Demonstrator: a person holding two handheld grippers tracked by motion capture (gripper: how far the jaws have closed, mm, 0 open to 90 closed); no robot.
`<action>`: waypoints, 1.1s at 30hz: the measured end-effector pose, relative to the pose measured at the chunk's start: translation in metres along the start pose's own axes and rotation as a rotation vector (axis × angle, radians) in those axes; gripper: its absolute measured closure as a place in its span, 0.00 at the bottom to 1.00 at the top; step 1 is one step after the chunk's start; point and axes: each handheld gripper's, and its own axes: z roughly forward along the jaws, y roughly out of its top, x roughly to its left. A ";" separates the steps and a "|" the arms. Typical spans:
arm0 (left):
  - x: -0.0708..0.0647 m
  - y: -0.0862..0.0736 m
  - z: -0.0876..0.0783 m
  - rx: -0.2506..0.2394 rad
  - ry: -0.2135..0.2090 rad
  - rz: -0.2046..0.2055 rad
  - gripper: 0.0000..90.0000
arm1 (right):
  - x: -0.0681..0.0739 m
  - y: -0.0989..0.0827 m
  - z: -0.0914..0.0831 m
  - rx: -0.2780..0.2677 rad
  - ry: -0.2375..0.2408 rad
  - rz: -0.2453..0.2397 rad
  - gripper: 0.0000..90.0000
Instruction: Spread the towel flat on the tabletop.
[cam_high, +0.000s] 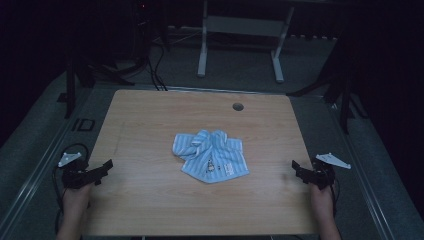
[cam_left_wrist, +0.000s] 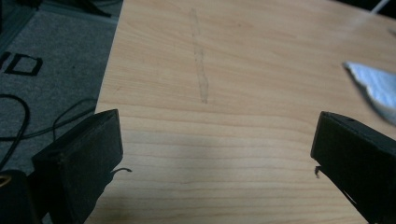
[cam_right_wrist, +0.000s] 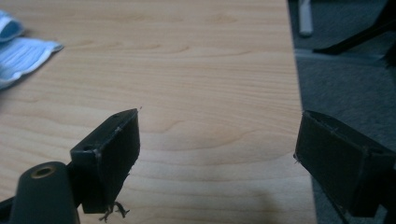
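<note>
Whole striped shirt (cam_high: 211, 156) mid-table in the high view; both tongs, left (cam_left_wrist: 215, 154) and right (cam_right_wrist: 217, 149), apart, glimpsing mere cloth corners.

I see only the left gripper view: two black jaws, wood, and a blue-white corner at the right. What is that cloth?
Observer: A small striped shirt, lying crumpled in the middle of the table.
Operator: Is the other gripper near it?
Observer: No, the right gripper is at the table's right edge, apart from the shirt.
Operator: Does it hold something?
Observer: No, its jaws stand wide open over bare wood.
</note>
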 end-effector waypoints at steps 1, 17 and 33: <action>0.000 0.000 0.000 0.000 0.000 0.000 0.03 | -0.001 0.001 0.000 0.012 0.012 0.000 0.15; -0.021 0.016 0.014 0.375 -0.024 0.374 0.03 | -0.002 0.015 0.004 0.291 0.114 -0.185 0.16; -0.037 0.029 0.011 0.695 0.005 0.545 0.03 | 0.014 0.030 0.013 0.720 0.217 -0.445 0.17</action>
